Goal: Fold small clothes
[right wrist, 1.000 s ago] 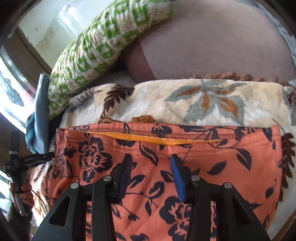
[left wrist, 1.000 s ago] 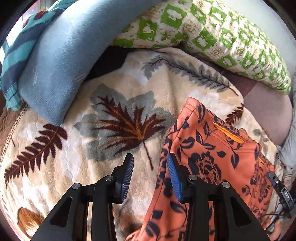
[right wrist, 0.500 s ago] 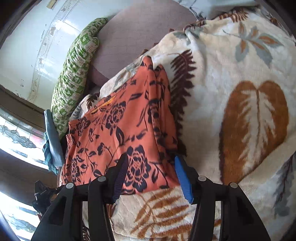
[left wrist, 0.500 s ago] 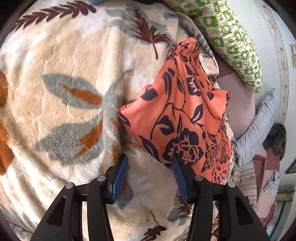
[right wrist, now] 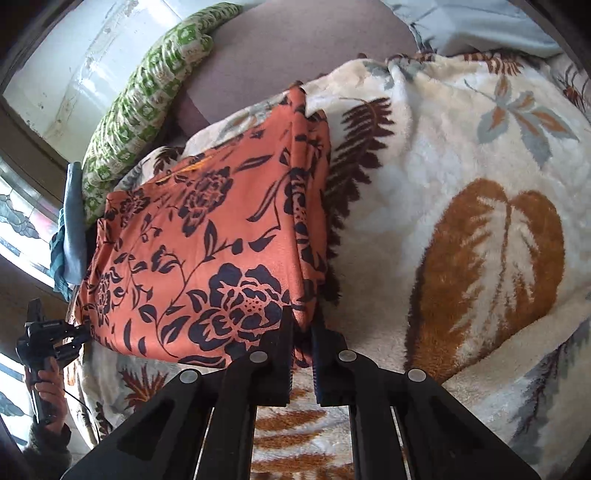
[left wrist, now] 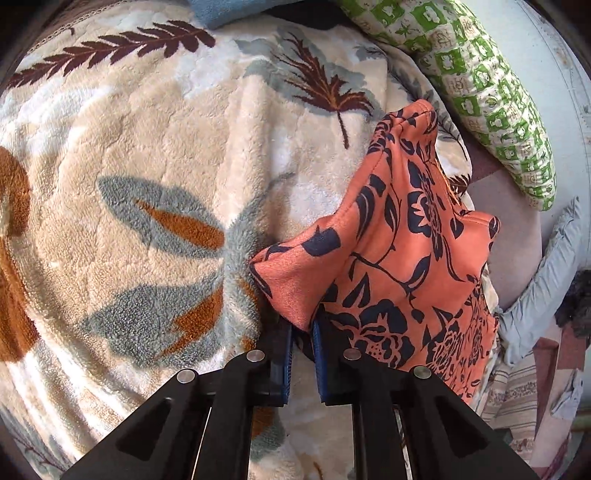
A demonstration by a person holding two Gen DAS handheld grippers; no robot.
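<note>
Here we see both tools clamped onto the same orange floral garment, which lies on a cream fleece blanket printed with brown and grey leaves. Starting at the left, the left gripper has its blue pads squeezed tight on the garment's near corner, and from that pinch the cloth runs up and to the right, bunching into a peak near a green-and-white patterned pillow. A blue cloth sits at the blanket's far edge, and a pale grey pillow lies off to the right. In the right wrist view we find the person's left hand holding its tool at the far left, touching the garment's left corner. Further right, the garment spreads flat with a folded edge along its right side, and the right gripper is closed firmly on its near right corner. Beyond that, bare blanket fills the right of the view.
</note>
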